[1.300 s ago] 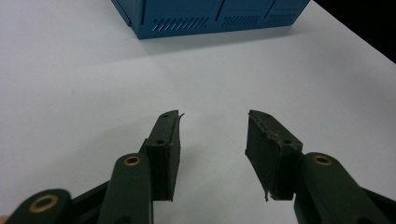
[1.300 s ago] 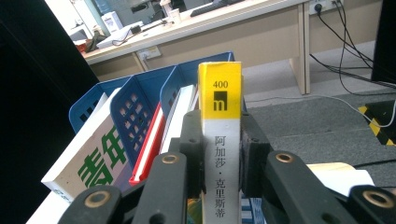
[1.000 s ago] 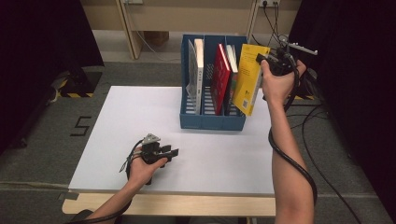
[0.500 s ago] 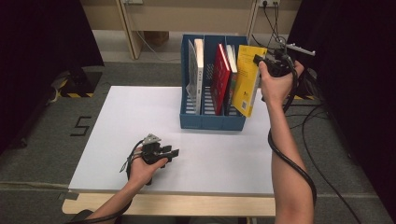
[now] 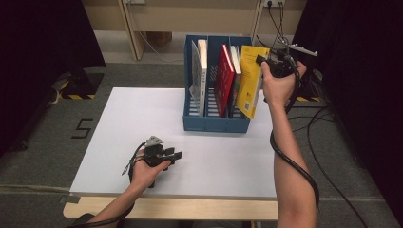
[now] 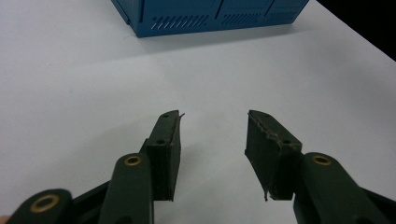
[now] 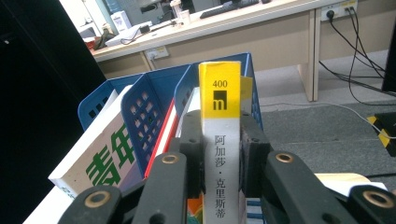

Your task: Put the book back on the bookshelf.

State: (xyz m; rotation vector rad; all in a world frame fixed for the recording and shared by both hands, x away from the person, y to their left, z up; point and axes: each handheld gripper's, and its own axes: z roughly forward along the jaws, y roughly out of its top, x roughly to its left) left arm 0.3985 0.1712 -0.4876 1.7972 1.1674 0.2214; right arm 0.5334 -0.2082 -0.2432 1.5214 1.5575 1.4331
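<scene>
1. Left claw (image 5: 177, 155) rests low on the white surface (image 5: 123, 123) near the front edge, released and holding nothing; likely parked out of the way. Bare room on all sides of it.
2. Blue file rack (image 5: 216, 124) stands toward the surface's far edge, books upright in its slots: white book (image 5: 202, 76), red book (image 5: 223, 80).
3. Right claw (image 5: 262, 61) is clenched on the yellow book (image 5: 249, 80) by its spine, tilted at the rack's rightmost slot.
4. Tight gap: slot wall on one side, neighbouring books on the other. The rack's right side is near the surface's edge.
</scene>
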